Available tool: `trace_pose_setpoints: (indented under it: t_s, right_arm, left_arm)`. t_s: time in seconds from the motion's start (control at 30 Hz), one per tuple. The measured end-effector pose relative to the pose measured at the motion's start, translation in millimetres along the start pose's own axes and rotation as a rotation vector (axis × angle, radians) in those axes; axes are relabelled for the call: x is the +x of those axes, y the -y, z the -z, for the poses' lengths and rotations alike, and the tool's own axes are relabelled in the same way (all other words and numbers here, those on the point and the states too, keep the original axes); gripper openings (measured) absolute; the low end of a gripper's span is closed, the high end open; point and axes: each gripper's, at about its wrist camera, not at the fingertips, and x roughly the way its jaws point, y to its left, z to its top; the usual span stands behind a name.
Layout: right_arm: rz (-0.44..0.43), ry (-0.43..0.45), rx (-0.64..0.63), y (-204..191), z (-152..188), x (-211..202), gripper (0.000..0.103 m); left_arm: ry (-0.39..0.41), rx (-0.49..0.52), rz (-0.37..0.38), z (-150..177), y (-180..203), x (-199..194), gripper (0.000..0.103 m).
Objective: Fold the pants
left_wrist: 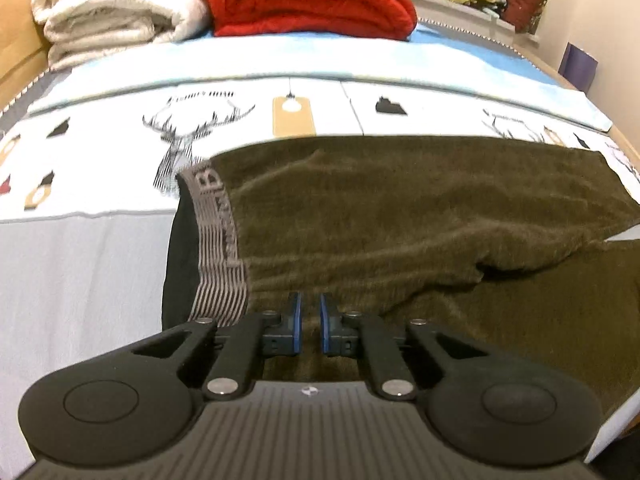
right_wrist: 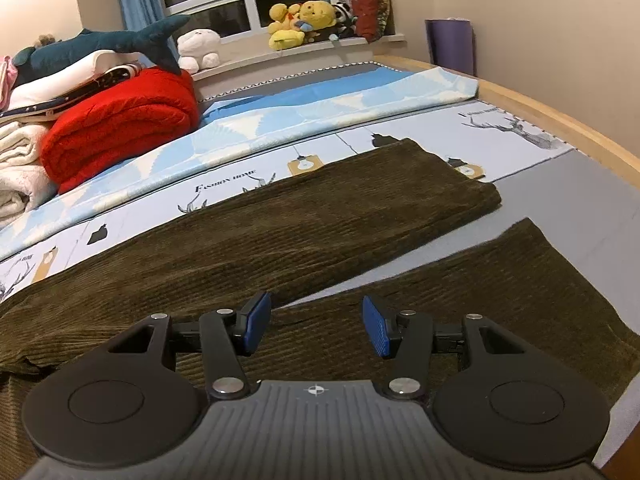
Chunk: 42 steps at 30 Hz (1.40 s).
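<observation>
We see the left tool [left_wrist: 311,307], tilted downward, nearly closed above ribbed olive corduroy pants [left_wrist: 400,208]; the right tool [right_wrist: 316,320] hovers apart.

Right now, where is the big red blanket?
The red blanket is rolled up at the far end of the bed, upper left in the right wrist view, beside the folded white blanket and beyond the green pants.

Olive-green ribbed corduroy pants [right_wrist: 280,232], matt; grey striped knitted waistband [left_wrist: 218,240]; fluffy red folded fleece blanket [left_wrist: 308,0]; smooth pale wooden bed frame [right_wrist: 560,120].
</observation>
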Motion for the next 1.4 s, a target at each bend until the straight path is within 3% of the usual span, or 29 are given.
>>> trace_pose_setpoints:
  t_s: [0.07, 0.13, 0.2, 0.33, 0.5, 0.57, 0.63, 0.7, 0.93, 1.0, 1.03, 1.07, 1.13, 1.27, 1.4]
  right_arm:
    - [-0.006, 0.009, -0.012, -3, -4, 0, 0.05]
    - [-0.017, 0.027, -0.019, -6, -8, -1, 0.032]
    - [-0.025, 0.036, -0.026, -10, -11, -1, 0.024]
    - [-0.051, 0.029, -0.042, -19, -16, 3, 0.024]
    - [-0.08, 0.003, -0.07, -29, -21, 8, 0.024]
    - [-0.084, 0.004, -0.077, -32, -23, 9, 0.024]
    - [-0.08, -0.002, -0.089, -34, -25, 13, 0.025]
    - [-0.076, -0.013, -0.103, -35, -26, 17, 0.025]
    - [-0.041, -0.046, -0.135, -34, -29, 29, 0.025]
    - [-0.036, -0.051, -0.136, -34, -30, 31, 0.025]
    - [-0.033, -0.052, -0.14, -34, -30, 31, 0.025]
    - [-0.03, -0.054, -0.146, -34, -30, 31, 0.025]
    - [-0.026, -0.054, -0.155, -34, -30, 30, 0.025]
    - [-0.014, -0.051, -0.149, -32, -31, 28, 0.025]
    - [0.002, -0.044, -0.125, -28, -32, 25, 0.025]
  left_arm:
    - [0.018, -0.002, 0.006, -10, 3, 4, 0.01]
    - [0.038, -0.012, 0.017, -22, 3, 8, 0.01]
    - [0.055, -0.024, 0.022, -37, 3, 17, 0.01]
    - [0.091, -0.042, 0.006, -68, -1, 42, 0.011]
    - [0.075, -0.067, -0.06, -96, -20, 94, 0.014]
    - [0.072, -0.082, -0.09, -106, -30, 112, 0.029]
    - [0.082, -0.104, -0.111, -114, -41, 128, 0.067]
    - [0.096, -0.1, -0.113, -121, -48, 140, 0.083]
    - [0.024, -0.025, -0.009, -136, -63, 182, 0.086]
    - [0.017, -0.011, 0.012, -137, -68, 188, 0.08]
    - [-0.001, -0.01, 0.023, -137, -70, 192, 0.061]
    - [-0.027, -0.006, 0.05, -137, -72, 195, 0.052]
    - [-0.025, 0.004, 0.114, -138, -71, 191, 0.01]
    - [-0.009, 0.159, 0.081, -136, -47, 171, 0.003]
    - [0.042, 0.198, 0.072, -132, -34, 127, 0.003]
